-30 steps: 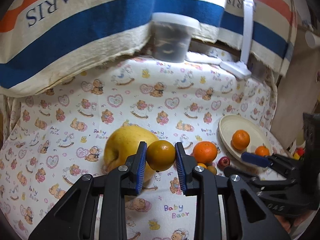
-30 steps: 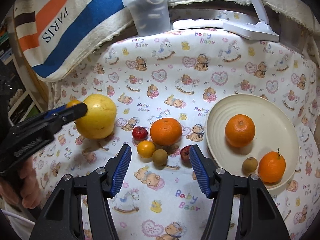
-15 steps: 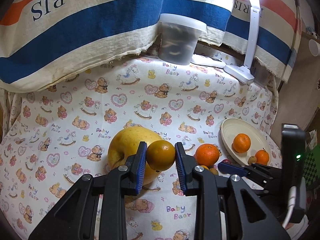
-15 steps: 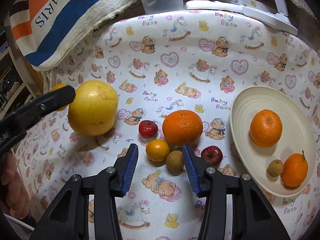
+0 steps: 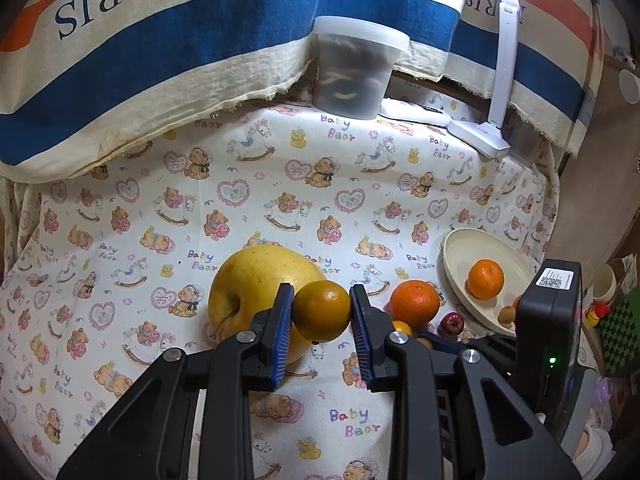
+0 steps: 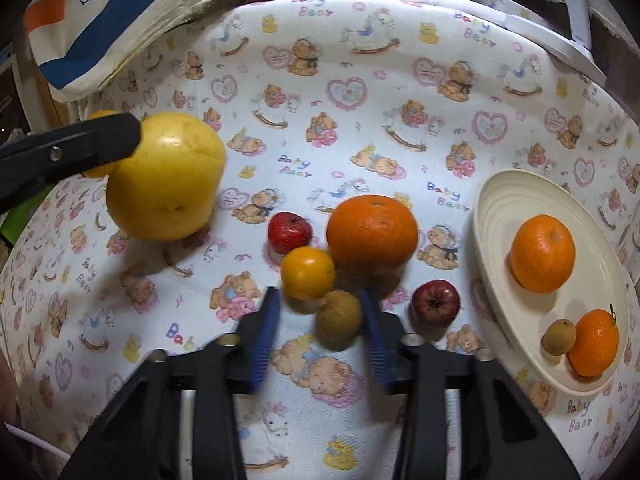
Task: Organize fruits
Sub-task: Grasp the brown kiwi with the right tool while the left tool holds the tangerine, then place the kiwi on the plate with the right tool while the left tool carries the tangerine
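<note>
My left gripper [image 5: 322, 314] is shut on a small orange fruit [image 5: 322, 310] and holds it above the cloth, in front of a big yellow fruit [image 5: 260, 280]. My right gripper [image 6: 320, 320] is open, low over the cloth, with a small brown kiwi [image 6: 338, 318] between its fingers and a small orange fruit [image 6: 307, 273] just ahead. A large orange [image 6: 372, 234] and two small red fruits [image 6: 290, 232] [image 6: 435, 302] lie close by. The cream plate [image 6: 492, 216] at right holds two oranges [image 6: 542, 253] and a small kiwi [image 6: 558, 337].
A plastic tub [image 5: 356, 72] and a white lamp base [image 5: 480, 136] stand at the back against a striped cloth bag [image 5: 160, 60]. The big yellow fruit [image 6: 166, 176] lies left of the cluster, with the left gripper's finger [image 6: 68, 152] beside it.
My right gripper has moved forward and down and narrowed, so the brown kiwi now sits between its fingers. My left gripper has pulled back a little, still holding its fruit.
</note>
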{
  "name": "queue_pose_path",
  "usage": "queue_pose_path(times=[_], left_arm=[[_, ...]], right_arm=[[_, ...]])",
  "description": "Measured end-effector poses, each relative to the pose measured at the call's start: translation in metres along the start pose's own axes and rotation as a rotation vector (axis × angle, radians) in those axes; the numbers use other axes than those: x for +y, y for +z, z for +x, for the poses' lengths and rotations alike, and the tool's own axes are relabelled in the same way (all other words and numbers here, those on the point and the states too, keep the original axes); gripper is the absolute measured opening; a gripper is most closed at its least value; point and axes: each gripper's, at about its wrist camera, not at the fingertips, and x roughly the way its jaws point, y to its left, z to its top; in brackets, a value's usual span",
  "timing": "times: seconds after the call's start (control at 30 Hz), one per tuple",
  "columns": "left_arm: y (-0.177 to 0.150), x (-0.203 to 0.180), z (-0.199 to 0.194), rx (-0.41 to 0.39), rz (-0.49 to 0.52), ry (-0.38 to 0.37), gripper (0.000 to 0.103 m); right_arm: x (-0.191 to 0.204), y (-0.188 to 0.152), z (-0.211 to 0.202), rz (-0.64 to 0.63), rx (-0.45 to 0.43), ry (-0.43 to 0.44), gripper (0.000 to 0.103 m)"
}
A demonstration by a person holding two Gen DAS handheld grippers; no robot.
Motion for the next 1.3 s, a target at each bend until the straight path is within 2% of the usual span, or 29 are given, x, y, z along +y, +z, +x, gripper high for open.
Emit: queue_pose_path(times=[0.03,0.3,0.47,0.7,1.0,1.1,1.3], left_arm=[[0.0,0.0,0.0,-0.001,0.001,0.002,0.027],[-0.001,0.0,0.002,0.004,0.004,0.014,0.027],[0.0,0.001,0.002,0.0,-0.002,0.017,0.027],[0.001,0.001,-0.002,-0.011,-0.001,0.01,0.027],[-0.002,-0.016,-0.012,-0.061,0.045,-0.002,0.027],[-0.003,-0.021,-0.014,-0.06,0.049,-0.036,0.027],[-0.007,-0.035,-0.018,-0.109,0.109,0.016,0.027]], right_arm=[[0.0,0.0,0.0,0.001,-0.001,0.006,0.023],[-0.01,0.001,-0.009,0.047,-0.005,0.08,0.023],[-0.016,0.005,-0.03,0.064,-0.044,0.143,0.023],[-0.023,0.007,-0.042,0.102,-0.076,0.168,0.023],[-0.049,0.008,-0.08,0.121,-0.175,0.092,0.023],[-0.066,0.003,-0.095,0.135,-0.22,0.059,0.023],[-0.093,-0.006,-0.105,0.139,-0.235,-0.012,0.023]])
